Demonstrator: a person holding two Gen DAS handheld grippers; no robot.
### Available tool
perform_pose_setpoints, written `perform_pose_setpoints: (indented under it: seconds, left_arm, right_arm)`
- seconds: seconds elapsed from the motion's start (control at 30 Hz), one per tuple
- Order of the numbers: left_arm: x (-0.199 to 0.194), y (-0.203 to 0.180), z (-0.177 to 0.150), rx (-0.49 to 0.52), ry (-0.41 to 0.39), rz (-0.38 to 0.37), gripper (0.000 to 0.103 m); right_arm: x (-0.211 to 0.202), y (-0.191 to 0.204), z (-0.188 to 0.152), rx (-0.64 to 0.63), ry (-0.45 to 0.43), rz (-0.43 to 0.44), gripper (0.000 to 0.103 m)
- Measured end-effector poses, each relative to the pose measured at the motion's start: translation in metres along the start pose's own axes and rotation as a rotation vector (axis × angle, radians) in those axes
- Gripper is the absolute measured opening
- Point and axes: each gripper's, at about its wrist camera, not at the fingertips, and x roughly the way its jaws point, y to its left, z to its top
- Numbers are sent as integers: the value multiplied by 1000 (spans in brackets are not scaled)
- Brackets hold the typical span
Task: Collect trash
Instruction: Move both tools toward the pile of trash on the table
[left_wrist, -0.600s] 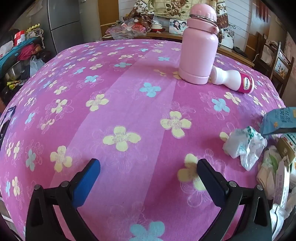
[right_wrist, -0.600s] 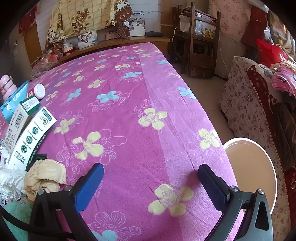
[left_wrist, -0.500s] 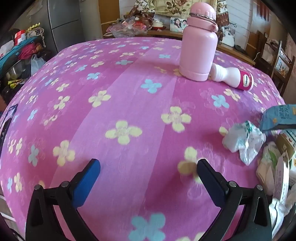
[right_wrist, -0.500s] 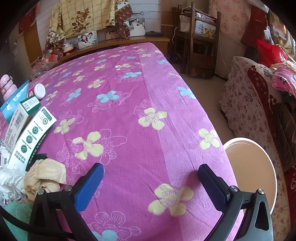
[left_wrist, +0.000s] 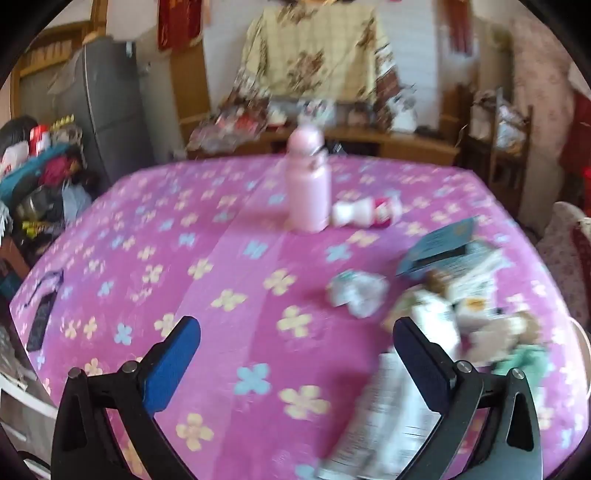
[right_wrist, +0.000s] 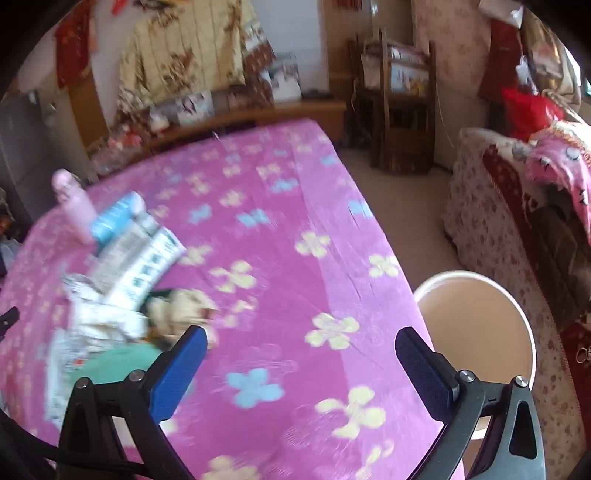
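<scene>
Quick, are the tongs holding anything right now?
Left tongs: open, holding nothing.
Right tongs: open, holding nothing.

**Open cloth on both outer sides, clutter packed between**

The left half of the pink flowered tablecloth (left_wrist: 155, 258) lay bare, giving free passage ahead of the left gripper (left_wrist: 295, 365), whose jaws stood wide with nothing between them. Farther back, an upright pink bottle (left_wrist: 308, 192) and a small toppled bottle (left_wrist: 365, 212) touching it blocked the middle. A crumpled wrapper (left_wrist: 356, 295) sat alone, near the heap of cartons and paper (left_wrist: 461, 302) that crowded the right side.

Ahead of the right gripper (right_wrist: 297, 369), also spread wide and empty, the cloth was clear to the table's far edge. The trash heap (right_wrist: 122, 280) pressed against its left finger (right_wrist: 177, 373); a round bin (right_wrist: 476, 325) stood just off the table's right edge.
</scene>
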Motion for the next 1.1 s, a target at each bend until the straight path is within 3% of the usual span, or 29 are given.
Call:
perform_pose_setpoints:
  seconds: [0.23, 0.5, 1.1]
  left_arm:
    - [-59, -45, -2, 11, -111, -76, 103]
    - [-93, -72, -7, -5, -162, -149, 103]
    - [-112, -74, -10, -20, -231, -153, 103]
  right_arm:
    - [-73, 26, 0, -28, -212, 32, 103]
    - [-131, 40, -7, -68, -362, 61, 103]
    - [-146, 48, -8, -71, -395, 74, 103]
